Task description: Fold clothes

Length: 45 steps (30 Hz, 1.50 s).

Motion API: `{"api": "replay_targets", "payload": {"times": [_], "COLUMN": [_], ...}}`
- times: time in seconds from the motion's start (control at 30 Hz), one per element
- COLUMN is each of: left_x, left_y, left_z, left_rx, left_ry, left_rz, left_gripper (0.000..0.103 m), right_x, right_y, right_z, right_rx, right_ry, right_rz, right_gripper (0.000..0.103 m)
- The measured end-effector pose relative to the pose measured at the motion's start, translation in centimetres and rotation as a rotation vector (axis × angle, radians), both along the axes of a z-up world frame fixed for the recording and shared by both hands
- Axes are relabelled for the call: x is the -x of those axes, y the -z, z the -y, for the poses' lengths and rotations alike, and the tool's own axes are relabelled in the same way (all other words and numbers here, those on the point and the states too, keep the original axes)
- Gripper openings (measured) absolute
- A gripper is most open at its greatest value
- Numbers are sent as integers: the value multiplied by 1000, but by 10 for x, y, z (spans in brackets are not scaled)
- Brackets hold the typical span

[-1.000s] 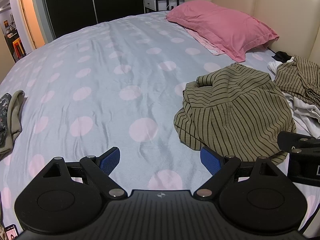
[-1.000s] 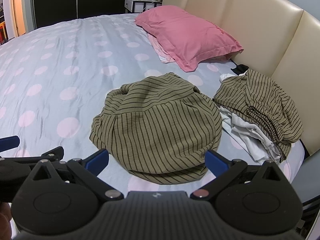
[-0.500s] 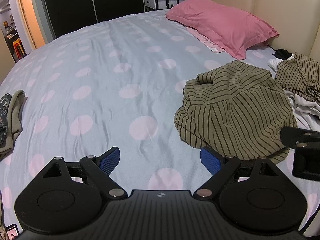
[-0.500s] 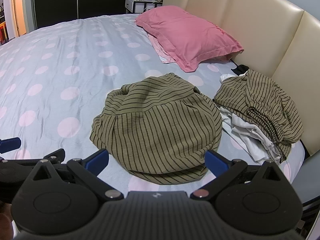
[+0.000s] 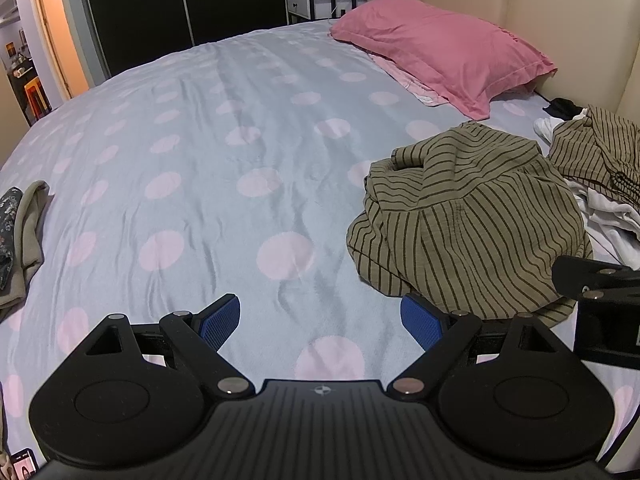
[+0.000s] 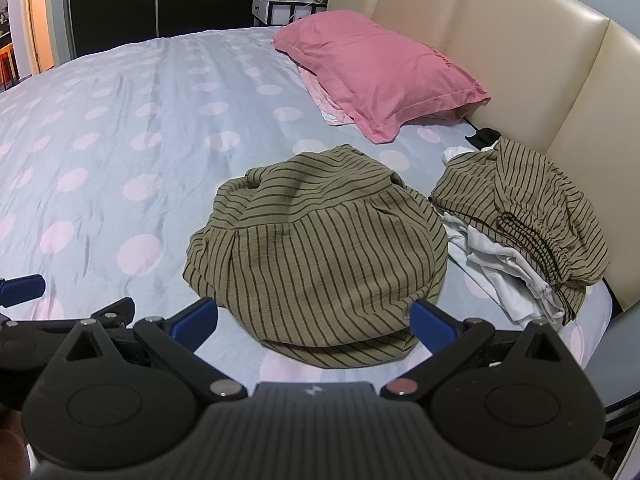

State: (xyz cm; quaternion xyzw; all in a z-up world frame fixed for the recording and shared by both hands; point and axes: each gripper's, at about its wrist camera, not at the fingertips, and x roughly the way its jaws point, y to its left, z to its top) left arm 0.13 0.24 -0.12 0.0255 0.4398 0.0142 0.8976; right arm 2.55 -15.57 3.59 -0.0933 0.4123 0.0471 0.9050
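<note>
A crumpled olive garment with dark stripes lies bunched on the blue bedsheet with pink dots. My left gripper hovers open over bare sheet, the garment just right of its right finger. My right gripper is open, its blue pads straddling the garment's near edge from slightly above. Right of it sits a pile with a second striped piece on white cloth. Each gripper shows at the edge of the other's view.
A pink pillow lies by the cream padded headboard. Folded grey and patterned cloth lies at the bed's left edge. A dark wardrobe and a white side table stand beyond the bed.
Both views have shifted only slightly; the left gripper's view has drifted a little, bringing the striped garment marginally higher in frame. Nothing has been grasped.
</note>
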Motion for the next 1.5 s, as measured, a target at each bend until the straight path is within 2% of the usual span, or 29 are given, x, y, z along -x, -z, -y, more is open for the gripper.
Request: {"api": "replay_targets", "payload": {"times": [1.13, 1.33, 1.5], "left_x": [1, 1, 2], "left_y": [3, 4, 7], "left_z": [1, -2, -10], "left_rx": [-14, -23, -28], "left_ry": [13, 14, -3], "left_rz": [-14, -22, -35], "left_gripper": [88, 88, 88], "right_x": [0, 4, -1], "right_y": [-1, 0, 6], "right_z": [5, 3, 3], "right_rx": [-34, -89, -62], "right_ry": [-13, -133, -214], "right_rz": [-17, 2, 25], "right_gripper": [103, 103, 103]}}
